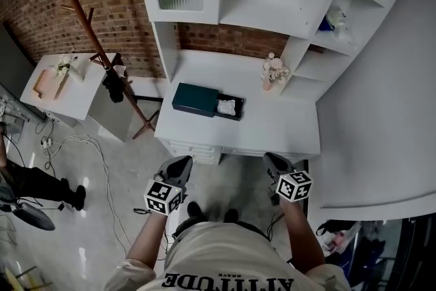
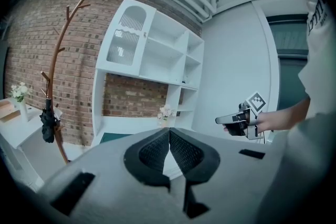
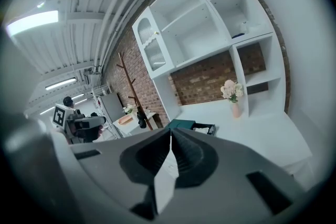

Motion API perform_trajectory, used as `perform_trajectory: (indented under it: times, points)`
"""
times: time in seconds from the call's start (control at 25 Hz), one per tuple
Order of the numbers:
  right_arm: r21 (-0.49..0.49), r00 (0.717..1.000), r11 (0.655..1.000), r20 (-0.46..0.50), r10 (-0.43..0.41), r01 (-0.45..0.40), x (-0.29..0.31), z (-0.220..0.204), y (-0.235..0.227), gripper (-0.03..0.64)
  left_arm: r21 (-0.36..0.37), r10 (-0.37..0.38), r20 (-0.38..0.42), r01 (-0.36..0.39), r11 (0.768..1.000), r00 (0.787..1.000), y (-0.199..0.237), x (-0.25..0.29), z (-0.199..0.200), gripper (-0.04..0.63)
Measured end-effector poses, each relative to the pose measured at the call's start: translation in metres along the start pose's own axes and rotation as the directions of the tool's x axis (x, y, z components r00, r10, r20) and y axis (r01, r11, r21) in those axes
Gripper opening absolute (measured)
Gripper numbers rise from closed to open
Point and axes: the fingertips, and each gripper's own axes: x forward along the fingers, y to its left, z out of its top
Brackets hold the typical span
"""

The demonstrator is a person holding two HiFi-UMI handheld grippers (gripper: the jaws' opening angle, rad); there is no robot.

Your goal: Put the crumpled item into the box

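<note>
The white crumpled item (image 1: 226, 105) seems already inside the dark green box (image 1: 195, 98) near the white desk's (image 1: 272, 125) left edge. The left gripper (image 1: 182, 161) and right gripper (image 1: 272, 158) are empty, fingers pressed together.

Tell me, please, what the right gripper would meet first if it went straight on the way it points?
Probably the white desk, at or just past its front edge; the right gripper, jaws shut, aims down toward the dark green box. Depth is unclear, so possibly the box.
</note>
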Motion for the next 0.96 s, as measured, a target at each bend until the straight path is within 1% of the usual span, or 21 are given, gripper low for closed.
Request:
perform_trajectory:
  times: [0.16,0.36,0.52,0.96]
  points:
    - [-0.002,1.0,1.0,0.006,0.004,-0.004,-0.002,0.003,0.0,0.034,0.001,-0.004,-0.006,0.004,1.0,1.0,-0.003,0.001,0.0,0.026]
    - [-0.005,1.0,1.0,0.008,0.004,-0.004,-0.005,0.004,0.0,0.034,0.01,-0.001,0.016,0.001,1.0,1.0,-0.003,0.003,0.004,0.026]
    - [-0.005,1.0,1.0,0.014,0.002,-0.002,-0.005,0.005,0.0,0.034,0.013,-0.009,0.001,0.009,1.0,1.0,-0.003,0.002,0.004,0.026]
    - [0.006,0.999,1.0,0.036,-0.006,0.006,-0.008,0.011,0.0,0.034,0.008,-0.001,0.013,0.001,1.0,1.0,-0.002,-0.001,0.005,0.026]
